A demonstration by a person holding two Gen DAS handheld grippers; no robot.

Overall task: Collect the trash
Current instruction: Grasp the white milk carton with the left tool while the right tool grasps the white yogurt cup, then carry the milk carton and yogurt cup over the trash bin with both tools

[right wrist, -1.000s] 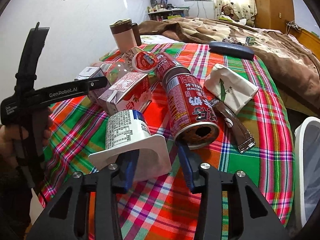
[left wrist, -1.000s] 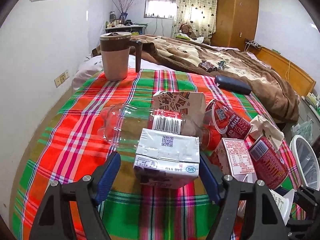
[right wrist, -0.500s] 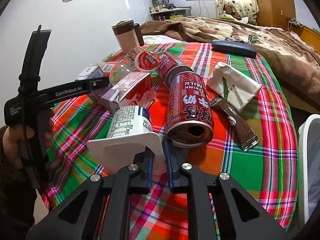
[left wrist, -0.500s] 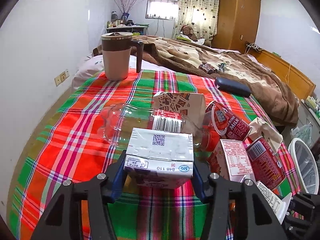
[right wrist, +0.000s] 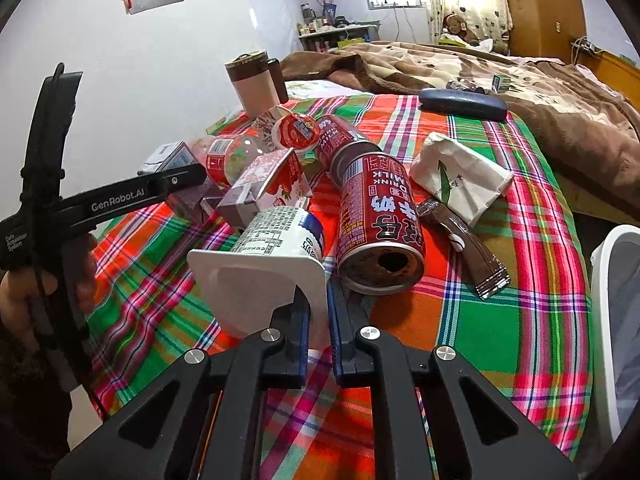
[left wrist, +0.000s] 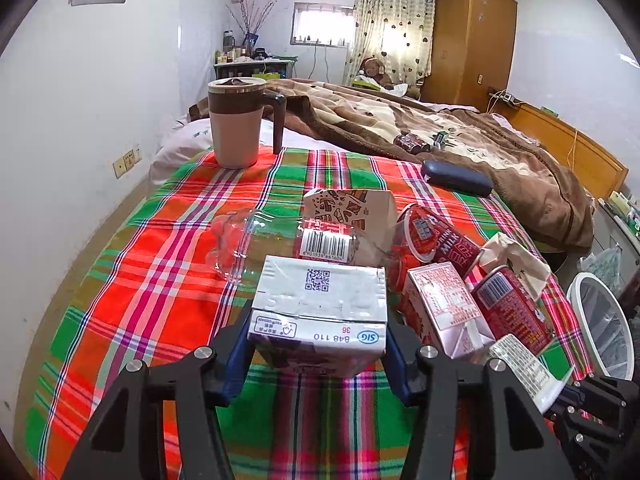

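Both grips set, nothing lifted yet. Left gripper [left wrist: 318, 354] clenched across the short sides of a white drink carton [left wrist: 320, 312], jaws pressing its two flanks, carton lying flat on the plaid cloth of the tabletop [left wrist: 132, 280] at the near edge of the litter heap; taken there, probably, because it sits free at the front and can come away without dragging the clear plastic bottle [left wrist: 280, 244] touching it behind. Right gripper [right wrist: 318, 320] pinched nearly closed on the thin square rim of a white yogurt cup [right wrist: 264, 264] lying on its side, a rim hold being likely the only purchase narrow jaws get on so wide a pot. Red milk can [right wrist: 376, 224] just beside that cup, mouth toward the camera, untouched. Pink carton [right wrist: 268, 188], paper packet [right wrist: 460, 176] and brown wrapper [right wrist: 464, 248] left in the pile. White bin [right wrist: 612, 320] off the right edge of the tabletop, the likely destination. Both tools angled downward at a moderate slope toward the cloth, side by side; a hand [right wrist: 16, 300] wrapped round the left handle, seen in the right wrist view.
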